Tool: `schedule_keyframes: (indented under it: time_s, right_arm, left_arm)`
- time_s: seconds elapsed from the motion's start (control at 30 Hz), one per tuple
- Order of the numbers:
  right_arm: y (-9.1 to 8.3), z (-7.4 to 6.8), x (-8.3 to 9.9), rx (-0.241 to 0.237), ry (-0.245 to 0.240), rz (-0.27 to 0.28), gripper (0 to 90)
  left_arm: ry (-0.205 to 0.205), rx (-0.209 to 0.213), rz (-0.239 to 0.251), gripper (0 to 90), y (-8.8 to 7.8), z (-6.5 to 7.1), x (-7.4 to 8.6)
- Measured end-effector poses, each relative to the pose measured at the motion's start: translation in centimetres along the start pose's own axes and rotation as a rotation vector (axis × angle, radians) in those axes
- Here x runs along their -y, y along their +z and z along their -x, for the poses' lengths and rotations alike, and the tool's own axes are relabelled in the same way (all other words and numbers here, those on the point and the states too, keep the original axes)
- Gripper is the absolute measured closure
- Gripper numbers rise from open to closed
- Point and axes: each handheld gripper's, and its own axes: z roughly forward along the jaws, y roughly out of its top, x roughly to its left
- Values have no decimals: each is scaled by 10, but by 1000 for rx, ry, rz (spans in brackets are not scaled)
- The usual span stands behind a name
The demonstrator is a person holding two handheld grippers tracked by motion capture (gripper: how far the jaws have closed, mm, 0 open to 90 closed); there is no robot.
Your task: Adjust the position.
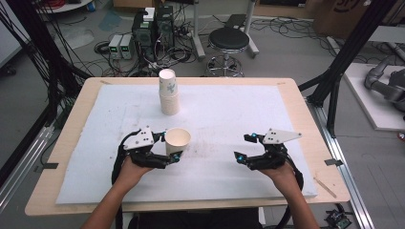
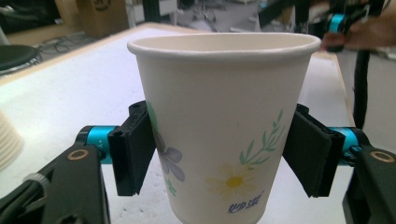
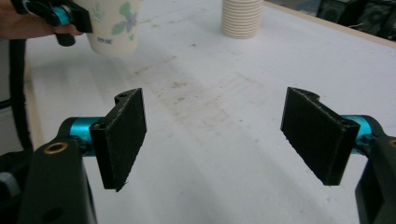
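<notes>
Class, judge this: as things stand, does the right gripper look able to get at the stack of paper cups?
Probably yes. The right gripper has open, empty jaws, and bare white mat lies between it and the stack of paper cups.

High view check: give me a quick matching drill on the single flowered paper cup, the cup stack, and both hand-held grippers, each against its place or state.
1. single flowered white paper cup
2. tall stack of white paper cups
3. left hand-held gripper
4. right hand-held gripper

a. jaws apart, nothing between them
b. stands at the far middle of the white mat
c. jaws flank the cup's sides
d. sits upright between two black pads

Pairs: 1-d, 2-b, 3-c, 4-a
</notes>
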Motion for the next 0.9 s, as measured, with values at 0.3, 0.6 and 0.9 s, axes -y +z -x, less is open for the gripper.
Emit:
schedule_keyframes:
  time_s: [0.3, 0.6, 0.9]
  right_arm:
    - [-13, 8, 11, 84, 11, 41, 229]
    - [-14, 10, 10, 105, 8, 70, 228]
    - [-11, 9, 9, 99, 0, 61, 230]
  left_arm:
    - [-13, -94, 93, 306, -17, -7, 3]
    - [-38, -178, 147, 304, -39, -17, 8]
    - [-37, -195, 155, 303, -42, -18, 7]
